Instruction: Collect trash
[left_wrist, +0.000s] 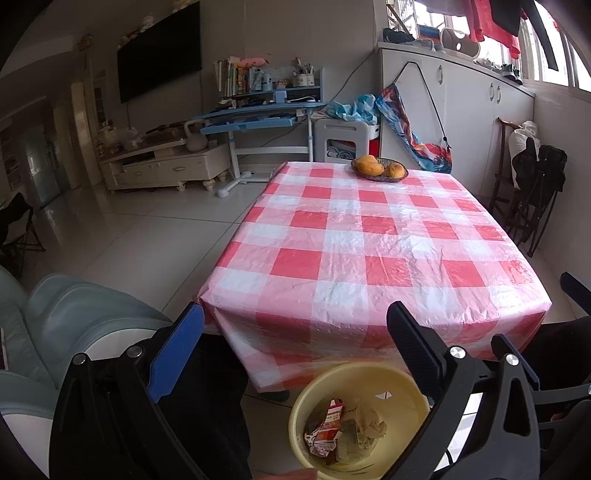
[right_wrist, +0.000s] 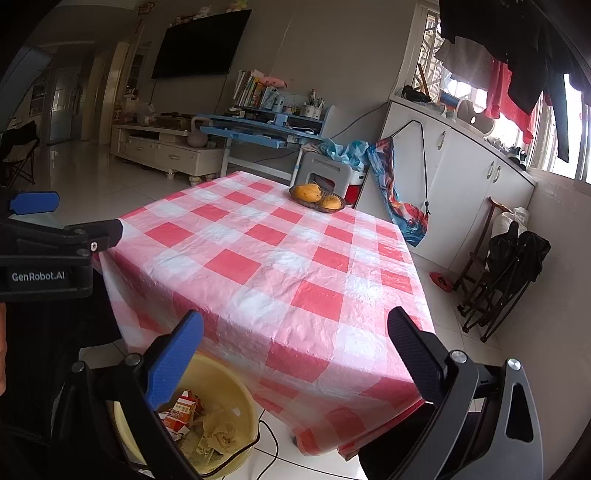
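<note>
A yellow bin (left_wrist: 369, 373) stands on the floor at the near edge of the table. It holds crumpled wrappers and paper (left_wrist: 340, 432). It also shows in the right wrist view (right_wrist: 236, 391) with the same trash (right_wrist: 199, 424) inside. My left gripper (left_wrist: 295, 336) is open and empty, above the bin and the table's near edge. My right gripper (right_wrist: 295, 339) is open and empty over the table's near corner. The left gripper's body (right_wrist: 62, 240) shows at the left of the right wrist view.
The table has a red and white checked cloth (left_wrist: 369, 236). A basket of mangoes (left_wrist: 380, 168) sits at its far end. A grey sofa (left_wrist: 74, 317) is at the left. Folded chairs (left_wrist: 532, 199) lean on the right wall. A cable (right_wrist: 266, 439) runs by the bin.
</note>
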